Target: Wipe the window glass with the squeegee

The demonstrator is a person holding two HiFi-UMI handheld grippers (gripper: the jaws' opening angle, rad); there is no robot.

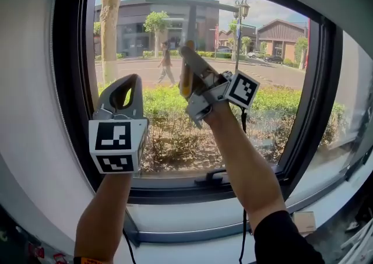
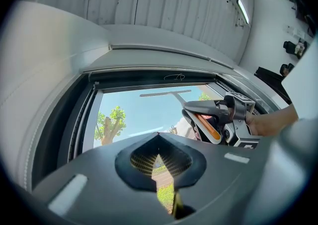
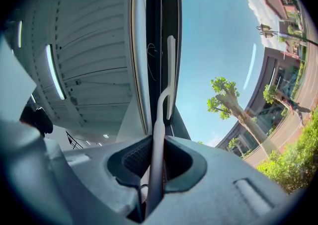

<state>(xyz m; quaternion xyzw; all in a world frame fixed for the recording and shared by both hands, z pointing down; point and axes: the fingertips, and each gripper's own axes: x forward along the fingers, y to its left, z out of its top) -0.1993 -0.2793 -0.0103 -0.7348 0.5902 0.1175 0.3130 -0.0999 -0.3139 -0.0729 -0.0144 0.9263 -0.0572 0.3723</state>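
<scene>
Window glass (image 1: pixel 274 99) set in a dark frame (image 1: pixel 70 82). Both forearms raised in front of it.

Right tool (image 3: pixel 155 144): jaws clamped on the handle of the squeegee (image 3: pixel 160 114). The thin pale handle passes straight between the ribbed pads and runs up to the blade. The blade lies along the top of the glass, parallel to the frame's upper edge and just beside it. Cannot tell whether the rubber actually presses on the pane. In the head view this tool sits before the upper middle of the glass, tilted, with its marker cube (image 1: pixel 242 89) toward the right side.

Left tool (image 1: pixel 122 85): jaws drawn together at the tips, nothing between them, only the open hollow behind the tips. It is held upright before the lower left part of the glass, near the left side of the frame and well apart from the squeegee. Its marker cube (image 1: pixel 118 143) faces the camera.

Through the glass: a hedge (image 1: pixel 169 105), a tree trunk (image 1: pixel 108 35) at left, a person walking (image 1: pixel 165 62) on the road, and a lamp post (image 1: pixel 240 18).
</scene>
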